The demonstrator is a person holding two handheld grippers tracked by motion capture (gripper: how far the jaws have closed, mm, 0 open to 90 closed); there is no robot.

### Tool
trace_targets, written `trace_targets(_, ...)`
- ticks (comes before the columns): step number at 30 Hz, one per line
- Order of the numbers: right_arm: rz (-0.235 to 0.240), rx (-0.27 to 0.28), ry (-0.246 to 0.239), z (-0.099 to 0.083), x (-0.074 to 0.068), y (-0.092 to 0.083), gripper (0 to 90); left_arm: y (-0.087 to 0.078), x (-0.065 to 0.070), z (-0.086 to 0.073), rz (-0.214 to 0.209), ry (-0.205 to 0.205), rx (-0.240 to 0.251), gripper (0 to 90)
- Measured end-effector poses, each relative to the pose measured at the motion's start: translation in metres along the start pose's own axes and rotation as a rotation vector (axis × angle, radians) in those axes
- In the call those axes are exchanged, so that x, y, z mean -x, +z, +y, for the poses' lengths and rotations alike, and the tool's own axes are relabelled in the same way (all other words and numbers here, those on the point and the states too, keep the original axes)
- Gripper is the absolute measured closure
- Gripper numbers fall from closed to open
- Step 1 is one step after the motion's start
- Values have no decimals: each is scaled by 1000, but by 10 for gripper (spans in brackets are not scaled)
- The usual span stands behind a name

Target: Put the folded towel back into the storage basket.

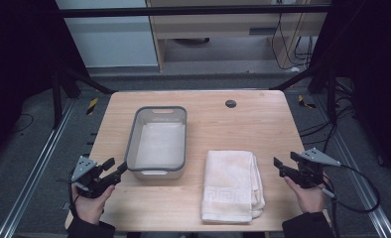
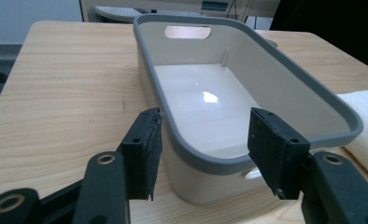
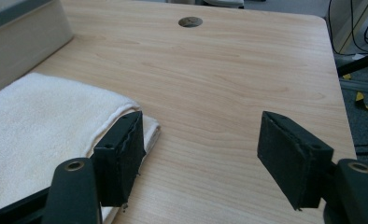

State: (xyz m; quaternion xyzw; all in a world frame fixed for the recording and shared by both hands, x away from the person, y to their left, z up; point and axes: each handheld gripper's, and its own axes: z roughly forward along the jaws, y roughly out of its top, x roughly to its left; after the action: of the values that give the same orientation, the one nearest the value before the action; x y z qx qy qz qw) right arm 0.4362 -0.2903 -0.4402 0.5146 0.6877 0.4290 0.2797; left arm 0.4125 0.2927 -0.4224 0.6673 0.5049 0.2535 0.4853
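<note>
A beige bin with a grey rim (image 1: pixel 130 139) stands empty on the wooden table (image 1: pixel 238 121), left of centre. A folded white towel (image 1: pixel 231 186) lies flat to its right, near the front edge. My left gripper (image 1: pixel 117 166) is open at the bin's near left corner. In the left gripper view the bin's near rim (image 2: pixel 210 164) runs between the spread jaws of that gripper (image 2: pixel 203 149), not touched by either. My right gripper (image 1: pixel 285 158) is open just right of the towel. In the right gripper view the towel's edge (image 3: pixel 42 121) lies beside the left jaw of this gripper (image 3: pixel 205 158).
A round cable hole (image 1: pixel 230 103) sits in the table's far right part. The bin's far wall has a handle slot (image 2: pixel 187 32). Bare wood lies between the towel and the table's right edge (image 3: pixel 247 79). Metal frame rails and cables surround the table on the floor.
</note>
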Motion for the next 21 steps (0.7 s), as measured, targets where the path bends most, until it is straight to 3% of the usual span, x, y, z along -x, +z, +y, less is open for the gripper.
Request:
trace_targets(13, 14, 22, 3, 10, -2, -1, 312, 9, 26, 13, -45, 33, 10, 456)
trace_targets(21, 47, 20, -4, 19, -8, 3, 305, 13, 44, 19, -68, 67, 16, 462)
